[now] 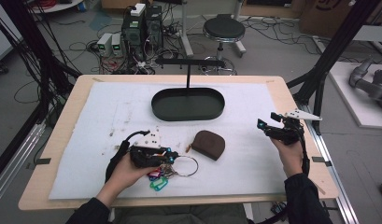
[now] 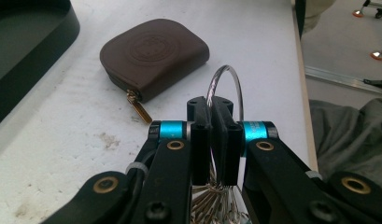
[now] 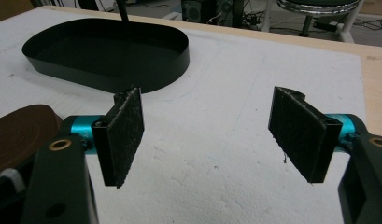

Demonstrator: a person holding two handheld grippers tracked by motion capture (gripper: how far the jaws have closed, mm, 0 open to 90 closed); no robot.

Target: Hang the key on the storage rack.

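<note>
Key ring [image 2: 224,88] is pinched between the shut jaws of the left gripper [image 2: 212,140], low at the near left of the white mat [image 1: 244,158]. In the left gripper view the wire loop rises above the jaw tips, and a bunch of keys fans out beneath them. From above, coloured tags [image 1: 158,179] lie on the mat just under that hand.

The hold looks narrow, on thin wire, so I judge the ring could pivot or slip. Lifting slowly and straight up would let the keys and tags hang free before any sideways travel. Keep the jaws pressed firmly together.

Just beyond the ring sits a brown pouch [image 2: 153,56], its zip pull pointing toward the gripper; clear it on the way. Farther back stands the black oval tray [image 1: 187,103] with its hook stand [image 1: 188,63], a likely goal, though that is only a guess.

The right gripper [image 3: 212,140] waits with jaws wide apart and nothing between them, near the mat's right edge. It could steady the pouch if needed.
</note>
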